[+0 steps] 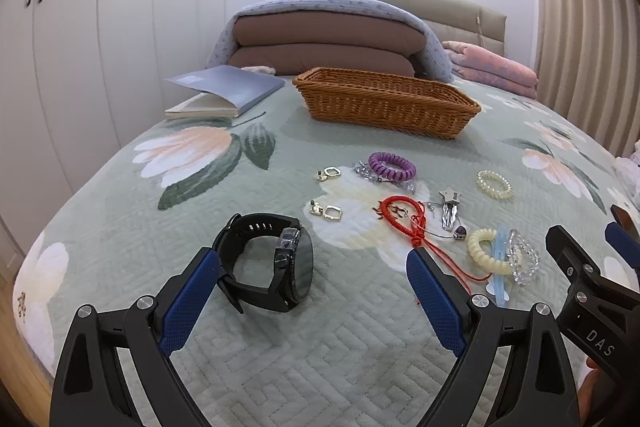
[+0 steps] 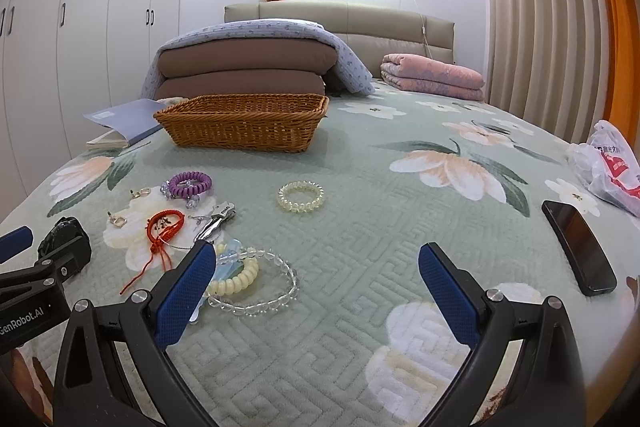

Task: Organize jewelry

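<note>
From the left wrist camera, the left gripper (image 1: 312,267) tilts downward over a bed covered by a green floral quilt (image 1: 280,367). Its two blue-padded fingers (image 1: 188,303) are spread wide and pinch nothing. A black wristwatch (image 1: 272,263) lies on the quilt between the fingertips, close to the left pad, though contact cannot be judged. Beyond and to the right, jewelry is scattered: two gold earrings (image 1: 328,211), a purple coil bracelet (image 1: 392,166), a red cord bracelet (image 1: 400,211), a silver hair clip (image 1: 450,207), a clear coil tie (image 1: 494,183), a cream coil tie (image 1: 485,250) and a clear bead bracelet (image 1: 524,261). A wicker basket (image 1: 384,103) sits farther up the bed, beside a blue book (image 1: 224,91). The right gripper's black frame enters at the right edge.

From the right wrist camera, the right gripper (image 2: 318,267) also slants downward, fingers (image 2: 448,303) spread wide, with only bare quilt (image 2: 320,367) between them. The bead bracelet (image 2: 264,287) and cream coil tie (image 2: 236,281) lie just beside its left pad, which hides part of them. The red cord bracelet (image 2: 166,223), hair clip (image 2: 216,221), purple coil bracelet (image 2: 190,183) and clear coil tie (image 2: 301,197) lie beyond. The basket (image 2: 244,125) stands farther back. A black phone (image 2: 580,251) lies to the right, near a plastic bag (image 2: 612,163).
</note>
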Demonstrator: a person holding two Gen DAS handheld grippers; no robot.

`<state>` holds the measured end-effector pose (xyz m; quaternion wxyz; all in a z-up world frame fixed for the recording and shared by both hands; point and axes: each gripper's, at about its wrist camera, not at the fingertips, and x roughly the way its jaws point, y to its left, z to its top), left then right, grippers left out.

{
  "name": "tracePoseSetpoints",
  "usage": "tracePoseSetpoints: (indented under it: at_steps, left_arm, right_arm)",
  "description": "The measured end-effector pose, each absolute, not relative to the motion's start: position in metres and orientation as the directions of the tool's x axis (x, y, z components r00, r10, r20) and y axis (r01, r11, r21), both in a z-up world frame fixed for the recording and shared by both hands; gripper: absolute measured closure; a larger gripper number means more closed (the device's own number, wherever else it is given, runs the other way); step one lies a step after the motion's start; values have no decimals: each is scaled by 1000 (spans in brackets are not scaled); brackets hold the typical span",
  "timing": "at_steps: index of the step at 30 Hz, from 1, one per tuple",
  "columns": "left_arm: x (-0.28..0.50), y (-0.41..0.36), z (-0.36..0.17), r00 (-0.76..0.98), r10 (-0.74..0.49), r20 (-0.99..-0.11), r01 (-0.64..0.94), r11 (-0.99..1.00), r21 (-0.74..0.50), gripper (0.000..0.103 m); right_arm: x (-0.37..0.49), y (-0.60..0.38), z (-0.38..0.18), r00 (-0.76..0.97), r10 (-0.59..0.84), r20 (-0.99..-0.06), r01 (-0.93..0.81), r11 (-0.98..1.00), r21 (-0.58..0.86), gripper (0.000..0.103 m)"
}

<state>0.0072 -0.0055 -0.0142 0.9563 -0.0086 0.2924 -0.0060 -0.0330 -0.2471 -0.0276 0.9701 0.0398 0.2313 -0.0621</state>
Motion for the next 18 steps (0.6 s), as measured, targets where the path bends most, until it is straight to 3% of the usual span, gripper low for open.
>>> tracePoseSetpoints:
  at_steps: [18]
  left_arm:
    - [8,-6,-13,816,-42,-576,24,999,-39,8]
  right_arm:
    - [-34,-247,-29,884,-97,-458,136,989,53,1]
